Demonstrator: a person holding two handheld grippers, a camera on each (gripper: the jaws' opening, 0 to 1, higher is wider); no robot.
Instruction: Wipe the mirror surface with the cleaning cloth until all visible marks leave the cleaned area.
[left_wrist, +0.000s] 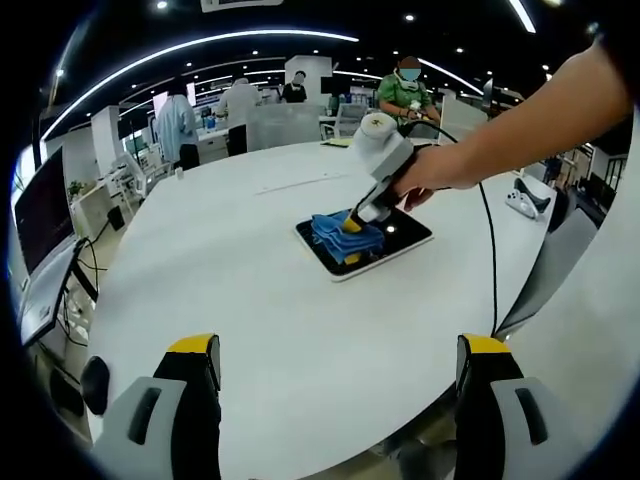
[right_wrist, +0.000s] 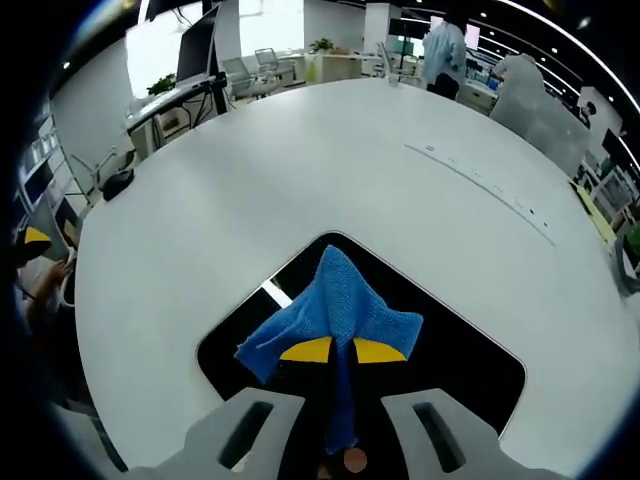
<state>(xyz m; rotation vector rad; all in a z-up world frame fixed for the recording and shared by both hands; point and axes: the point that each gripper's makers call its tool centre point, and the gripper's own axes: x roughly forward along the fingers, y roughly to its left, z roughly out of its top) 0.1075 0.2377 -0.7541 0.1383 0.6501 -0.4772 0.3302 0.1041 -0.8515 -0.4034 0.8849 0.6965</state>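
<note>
A dark rectangular mirror (left_wrist: 405, 232) (right_wrist: 460, 350) with a white rim lies flat on the round white table (left_wrist: 250, 260). A blue cleaning cloth (left_wrist: 343, 236) (right_wrist: 335, 310) lies bunched on the mirror's left part. My right gripper (right_wrist: 331, 350) (left_wrist: 352, 223) is shut on the blue cloth, its yellow fingertips (right_wrist: 306, 349) pinching a fold and pressing it onto the glass; a person's hand holds it from the right. My left gripper (left_wrist: 340, 355) hangs well back over the table's near edge, jaws wide apart and empty.
A black cable (left_wrist: 487, 240) runs from the right gripper across the table. A white controller-like object (left_wrist: 522, 204) rests at the table's right edge. Monitors (left_wrist: 40, 215) and desks stand left; several people stand beyond the far edge. A thin line of markings (right_wrist: 480, 185) crosses the table.
</note>
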